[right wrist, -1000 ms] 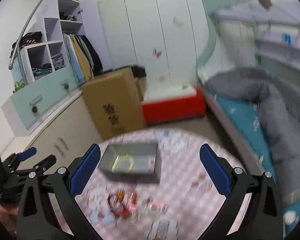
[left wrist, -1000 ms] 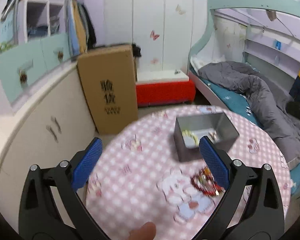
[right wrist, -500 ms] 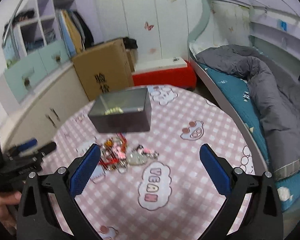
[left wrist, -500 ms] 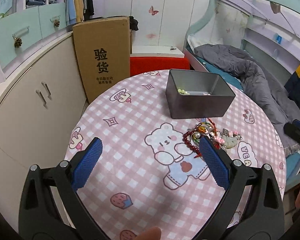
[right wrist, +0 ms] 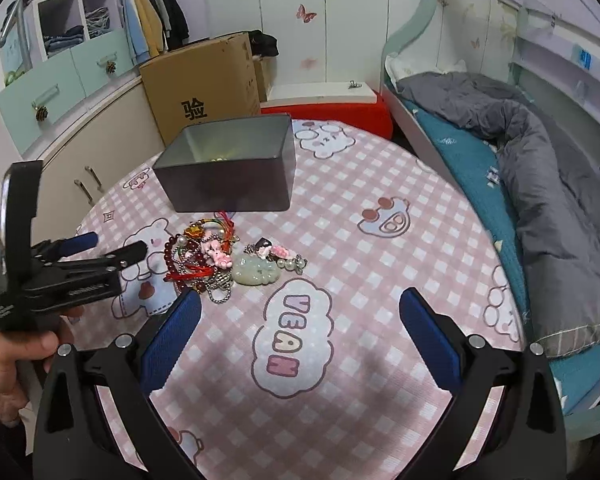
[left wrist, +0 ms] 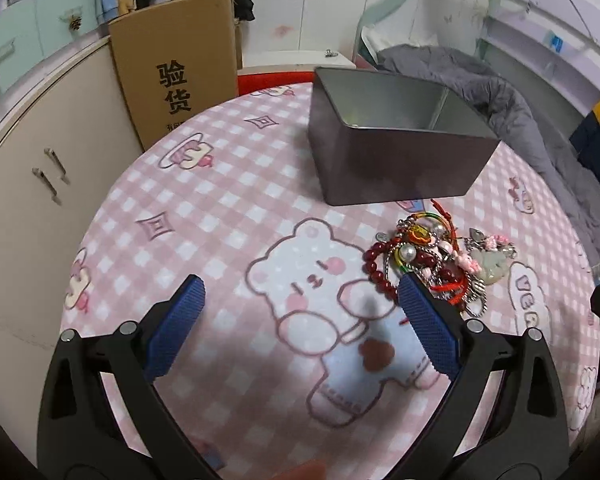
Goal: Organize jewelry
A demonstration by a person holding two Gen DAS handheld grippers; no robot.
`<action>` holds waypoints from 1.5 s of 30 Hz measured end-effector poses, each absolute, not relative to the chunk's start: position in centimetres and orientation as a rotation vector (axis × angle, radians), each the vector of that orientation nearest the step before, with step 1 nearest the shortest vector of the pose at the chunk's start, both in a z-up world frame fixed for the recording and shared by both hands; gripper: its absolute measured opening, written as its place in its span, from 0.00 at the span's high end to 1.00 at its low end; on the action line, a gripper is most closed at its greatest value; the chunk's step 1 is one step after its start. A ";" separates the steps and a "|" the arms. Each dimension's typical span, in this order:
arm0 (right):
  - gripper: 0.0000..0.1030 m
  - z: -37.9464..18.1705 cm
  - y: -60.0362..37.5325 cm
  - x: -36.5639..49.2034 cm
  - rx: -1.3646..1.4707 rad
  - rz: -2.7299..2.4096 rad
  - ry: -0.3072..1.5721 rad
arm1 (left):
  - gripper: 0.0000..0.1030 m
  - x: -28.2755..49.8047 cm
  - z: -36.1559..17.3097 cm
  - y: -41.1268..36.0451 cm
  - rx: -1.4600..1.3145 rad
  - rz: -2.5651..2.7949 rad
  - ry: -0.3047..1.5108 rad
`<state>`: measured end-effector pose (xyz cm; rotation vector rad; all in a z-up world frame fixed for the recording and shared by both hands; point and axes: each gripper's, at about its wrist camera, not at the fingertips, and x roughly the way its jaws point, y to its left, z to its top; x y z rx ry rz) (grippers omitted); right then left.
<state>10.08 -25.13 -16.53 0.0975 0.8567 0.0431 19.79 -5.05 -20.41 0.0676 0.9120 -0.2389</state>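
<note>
A tangled pile of jewelry [left wrist: 440, 260], with dark red beads, chains, pink charms and a pale green pendant [right wrist: 256, 271], lies on the round pink checked table [left wrist: 228, 208]. A grey metal box [left wrist: 396, 148] stands just behind the pile; in the right wrist view [right wrist: 228, 168] a little beaded piece shows inside it. My left gripper [left wrist: 300, 300] is open and empty, low over the table, its right finger at the pile's near edge. My right gripper [right wrist: 300, 312] is open and empty, to the near right of the pile. The left gripper also shows in the right wrist view [right wrist: 100, 246].
A brown cardboard box [right wrist: 208, 84] and a red bench [right wrist: 340, 112] stand on the floor behind the table. White cabinets [left wrist: 32, 168] run along the left. A bed with a grey duvet [right wrist: 540, 184] lies close on the right.
Both grippers have come down and forward toward the table. The jewelry pile and box now look larger and closer. Both grippers stay open.
</note>
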 end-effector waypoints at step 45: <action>0.86 -18.0 -26.8 14.6 0.117 0.256 0.854 | 0.08 19.7 -19.7 -6.7 0.084 -0.292 0.925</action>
